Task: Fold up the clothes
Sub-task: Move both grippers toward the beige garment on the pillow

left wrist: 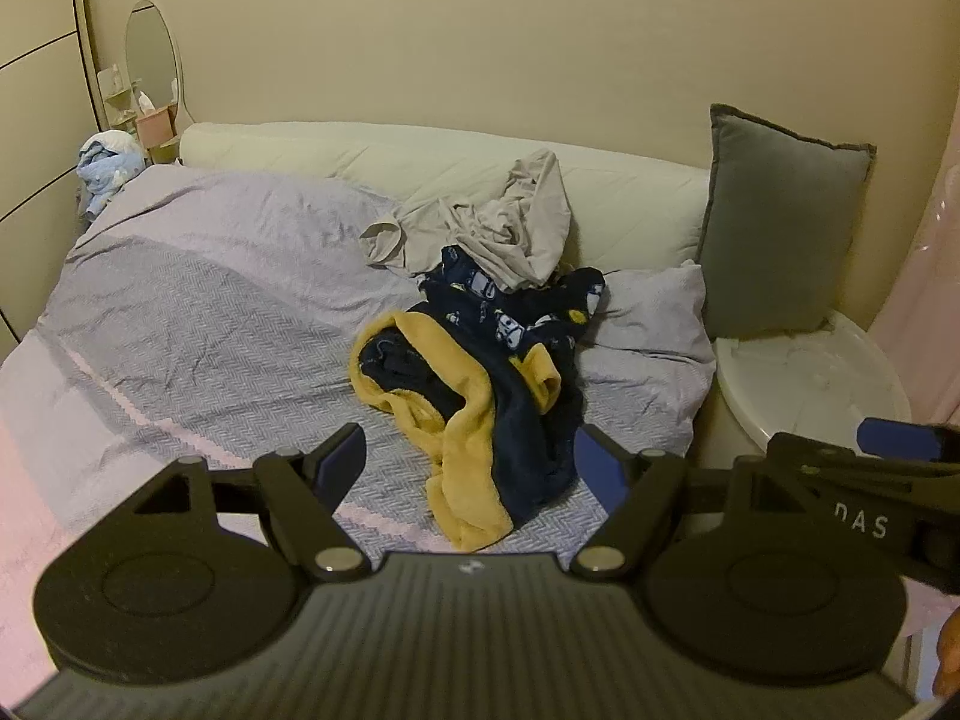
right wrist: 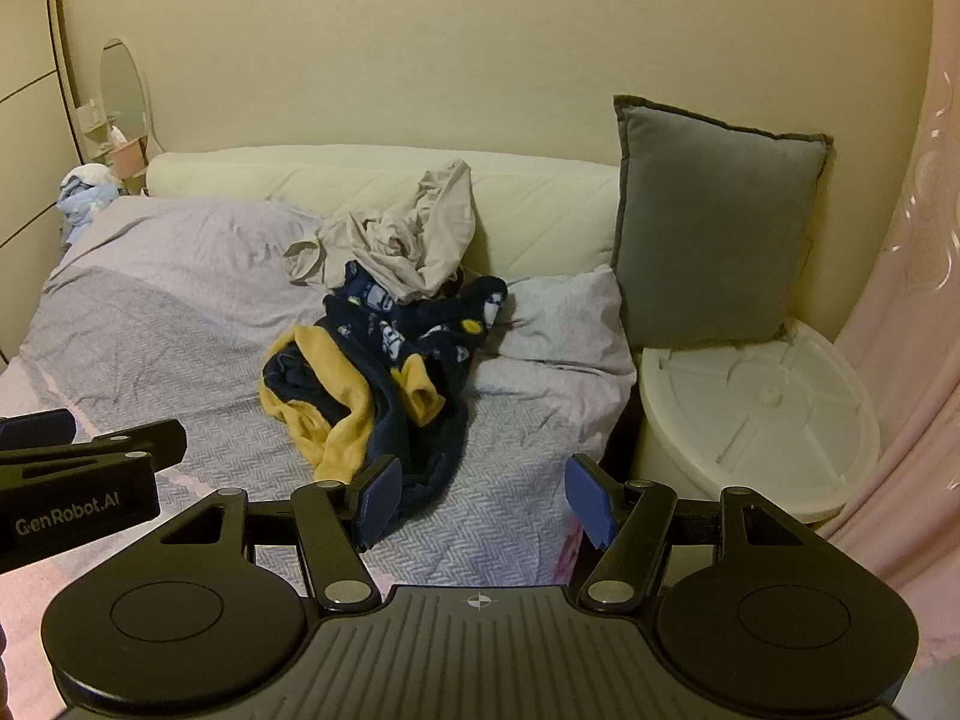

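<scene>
A crumpled navy fleece garment with a yellow lining [left wrist: 480, 396] [right wrist: 372, 384] lies on the bed, its printed part reaching back toward the headboard. A beige garment [left wrist: 486, 222] [right wrist: 396, 240] is heaped behind it, partly on top. My left gripper [left wrist: 474, 462] hovers open just short of the navy garment's near end, nothing between its blue pads. My right gripper [right wrist: 480, 498] is open too, over the bedspread to the right of the garment's near end. Each gripper shows at the edge of the other's view.
The bed has a grey-lilac herringbone cover [left wrist: 210, 324] [right wrist: 150, 348] and a cream headboard [left wrist: 360, 150]. A grey cushion [left wrist: 780, 222] [right wrist: 714, 222] leans on the wall above a round white stand [left wrist: 810, 372] [right wrist: 762, 408]. A bundle of light blue cloth [left wrist: 108, 168] lies far left.
</scene>
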### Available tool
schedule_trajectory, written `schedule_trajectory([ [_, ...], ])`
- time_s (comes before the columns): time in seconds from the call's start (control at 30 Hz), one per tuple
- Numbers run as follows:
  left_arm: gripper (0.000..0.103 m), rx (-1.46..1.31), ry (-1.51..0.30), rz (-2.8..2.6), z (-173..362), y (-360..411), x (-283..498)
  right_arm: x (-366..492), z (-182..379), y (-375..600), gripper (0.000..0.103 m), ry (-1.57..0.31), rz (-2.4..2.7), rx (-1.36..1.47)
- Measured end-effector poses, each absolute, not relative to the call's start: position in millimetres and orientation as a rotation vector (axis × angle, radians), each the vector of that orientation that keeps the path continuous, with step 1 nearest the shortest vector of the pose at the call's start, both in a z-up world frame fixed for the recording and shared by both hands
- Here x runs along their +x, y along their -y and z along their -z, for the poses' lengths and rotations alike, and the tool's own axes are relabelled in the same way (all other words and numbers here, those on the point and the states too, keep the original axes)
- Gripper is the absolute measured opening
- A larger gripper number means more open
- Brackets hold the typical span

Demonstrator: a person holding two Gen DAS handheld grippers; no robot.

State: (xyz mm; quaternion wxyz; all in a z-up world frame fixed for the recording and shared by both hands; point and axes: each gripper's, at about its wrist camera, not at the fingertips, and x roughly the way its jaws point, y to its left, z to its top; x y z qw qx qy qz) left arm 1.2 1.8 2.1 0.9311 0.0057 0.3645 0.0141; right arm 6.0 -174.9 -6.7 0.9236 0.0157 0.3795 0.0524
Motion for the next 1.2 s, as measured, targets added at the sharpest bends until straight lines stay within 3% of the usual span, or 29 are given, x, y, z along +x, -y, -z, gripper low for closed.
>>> schedule_trajectory([
  [1.2, 0.074, -0.078, -0.747, -0.033, 10, -49, 0, 12, -4, 160, 0.064, -0.737, -0.059, -0.016],
])
